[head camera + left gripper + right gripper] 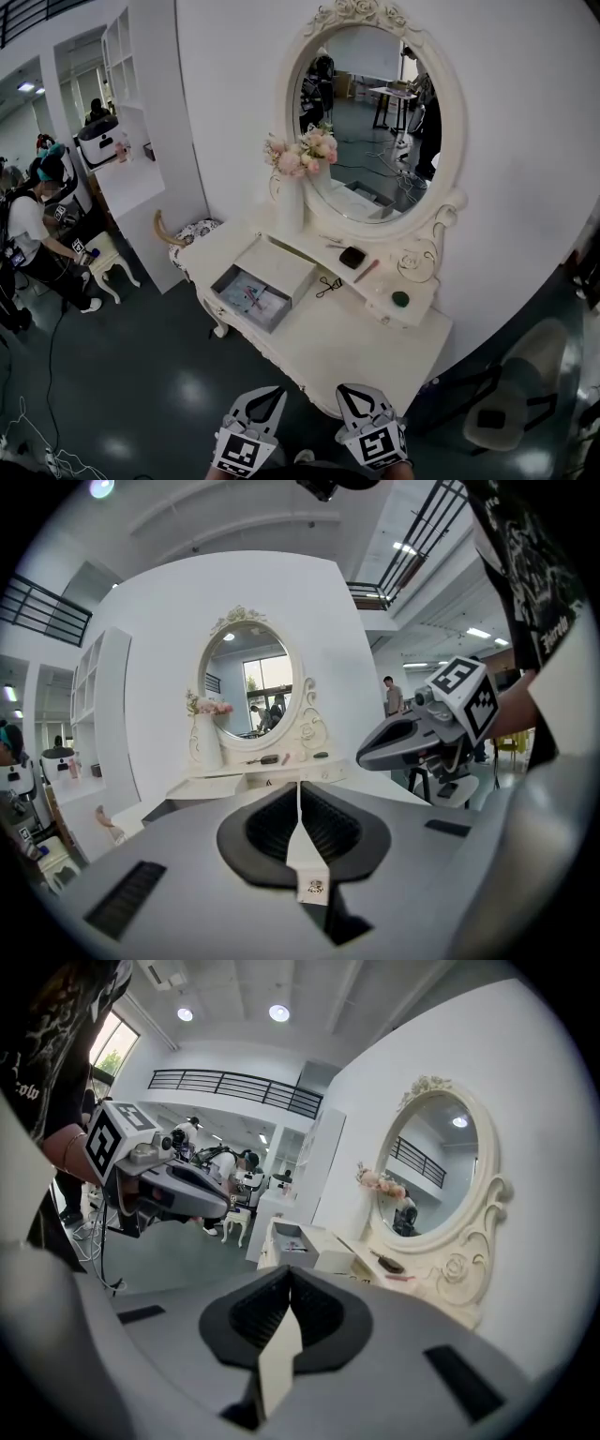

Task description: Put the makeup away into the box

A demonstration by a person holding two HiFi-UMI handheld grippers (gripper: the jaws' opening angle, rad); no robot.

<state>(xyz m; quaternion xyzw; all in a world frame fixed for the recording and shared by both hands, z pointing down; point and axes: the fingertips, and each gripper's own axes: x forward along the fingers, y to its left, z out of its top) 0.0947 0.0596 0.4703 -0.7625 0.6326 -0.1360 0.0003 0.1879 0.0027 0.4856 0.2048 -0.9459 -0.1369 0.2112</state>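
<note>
Both hand-held grippers, left (262, 398) and right (362, 396), hang closed, empty before a carved white oval-mirrored table (356, 349).

All views toward vanity (349, 349), seemingly distant

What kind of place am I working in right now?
Probably a staged dressing corner inside a big open lab or workshop: a white vanity table with an oval mirror, loose cables strewn about, and a mezzanine railing overhead.
</note>
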